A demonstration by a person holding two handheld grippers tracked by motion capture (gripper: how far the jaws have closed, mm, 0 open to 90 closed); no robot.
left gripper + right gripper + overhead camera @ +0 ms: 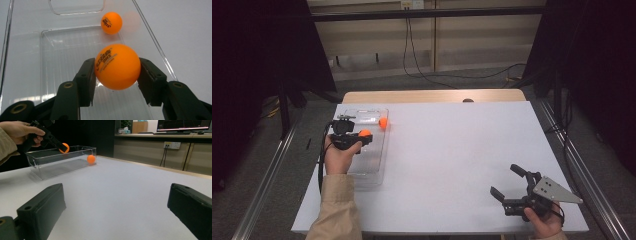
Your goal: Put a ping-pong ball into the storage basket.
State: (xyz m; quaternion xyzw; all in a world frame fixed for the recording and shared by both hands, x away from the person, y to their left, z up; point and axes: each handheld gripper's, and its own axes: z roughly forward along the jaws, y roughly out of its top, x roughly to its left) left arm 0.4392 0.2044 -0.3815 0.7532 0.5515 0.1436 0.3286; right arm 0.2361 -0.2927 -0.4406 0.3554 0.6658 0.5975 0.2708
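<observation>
Two orange balls show at the left of the white table [452, 165]. One ball [117, 66] is squeezed between the jaws of the left gripper [117, 75], held over the clear plastic box [371, 172]. The other ball [383, 122] lies inside the box at its far end. Well apart on the right, the right gripper [506, 181] sits low over the table with its jaws wide open, holding nothing.

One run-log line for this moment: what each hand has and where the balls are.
left tongs: shut on orange ping-pong ball, over clear plastic box | second orange ball: in box | right tongs: open, empty
</observation>
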